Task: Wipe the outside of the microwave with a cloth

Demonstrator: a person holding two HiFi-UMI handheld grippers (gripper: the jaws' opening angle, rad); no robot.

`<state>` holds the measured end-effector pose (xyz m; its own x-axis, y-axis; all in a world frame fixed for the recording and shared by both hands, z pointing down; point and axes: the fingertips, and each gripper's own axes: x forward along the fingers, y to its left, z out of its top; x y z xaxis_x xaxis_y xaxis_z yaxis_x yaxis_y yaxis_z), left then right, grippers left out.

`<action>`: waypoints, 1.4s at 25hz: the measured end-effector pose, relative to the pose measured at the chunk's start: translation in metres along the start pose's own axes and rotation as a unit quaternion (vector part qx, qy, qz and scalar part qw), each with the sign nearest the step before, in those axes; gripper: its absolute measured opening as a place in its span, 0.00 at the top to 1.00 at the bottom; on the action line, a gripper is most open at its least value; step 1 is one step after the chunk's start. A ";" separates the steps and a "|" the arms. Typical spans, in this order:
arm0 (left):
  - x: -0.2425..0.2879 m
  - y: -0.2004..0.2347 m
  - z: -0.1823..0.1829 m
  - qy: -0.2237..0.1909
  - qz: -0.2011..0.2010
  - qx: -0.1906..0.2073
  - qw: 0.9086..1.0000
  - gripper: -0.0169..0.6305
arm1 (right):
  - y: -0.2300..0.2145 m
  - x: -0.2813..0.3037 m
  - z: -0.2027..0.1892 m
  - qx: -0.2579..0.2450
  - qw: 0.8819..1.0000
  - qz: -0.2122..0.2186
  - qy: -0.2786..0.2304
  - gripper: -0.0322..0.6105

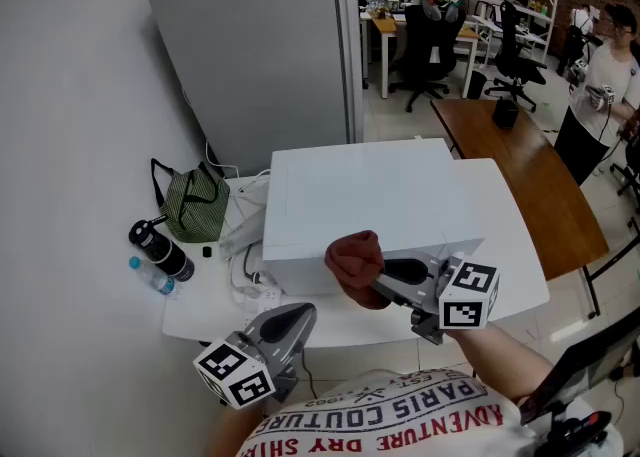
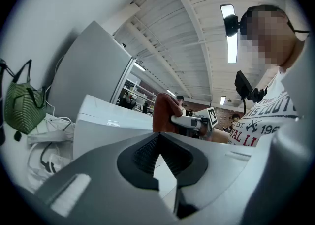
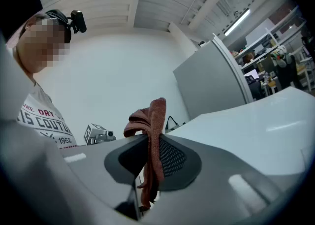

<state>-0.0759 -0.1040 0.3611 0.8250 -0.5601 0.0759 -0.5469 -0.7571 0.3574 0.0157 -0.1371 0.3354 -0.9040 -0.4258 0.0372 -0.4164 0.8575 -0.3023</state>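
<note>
The right gripper (image 1: 378,285) has its jaws clamped on the bunched reddish-brown cloth (image 1: 355,263), a fold of it pinched between the pads and the rest standing up past the tips. It holds the cloth at the near top edge of the white microwave (image 1: 380,195), about midway along the near face (whether the fabric presses on the casing, I cannot tell). The left gripper (image 1: 303,315) hangs lower and to the near left, over the edge of the tabletop (image 1: 205,310), jaws together on nothing. The wiping looks about to start or only just under way. To do it well, I would lay the loose bulk of the cloth flat on the panel so that fabric, not the jaws, meets the casing. I would then sweep in long overlapping passes across the top and down the near face and sides. The free gripper could steady the casing if it slides. Counted: one microwave, one cloth, two grippers. To the left on the tabletop are one green bag (image 1: 195,203), one black bottle (image 1: 160,248), one clear bottle (image 1: 150,277) and a tangle of white cables (image 1: 248,270).
</note>
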 end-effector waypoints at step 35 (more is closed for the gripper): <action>-0.116 0.054 0.003 -0.043 0.135 -0.026 0.990 0.97 | -0.064 0.180 -0.012 -0.254 0.917 -0.025 0.305 0.88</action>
<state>-0.2021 -0.0808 0.3689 0.6337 -0.7677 0.0955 -0.7351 -0.5591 0.3834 -0.1214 -0.2646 0.3728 -0.7038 -0.3596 0.6126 -0.3094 0.9315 0.1914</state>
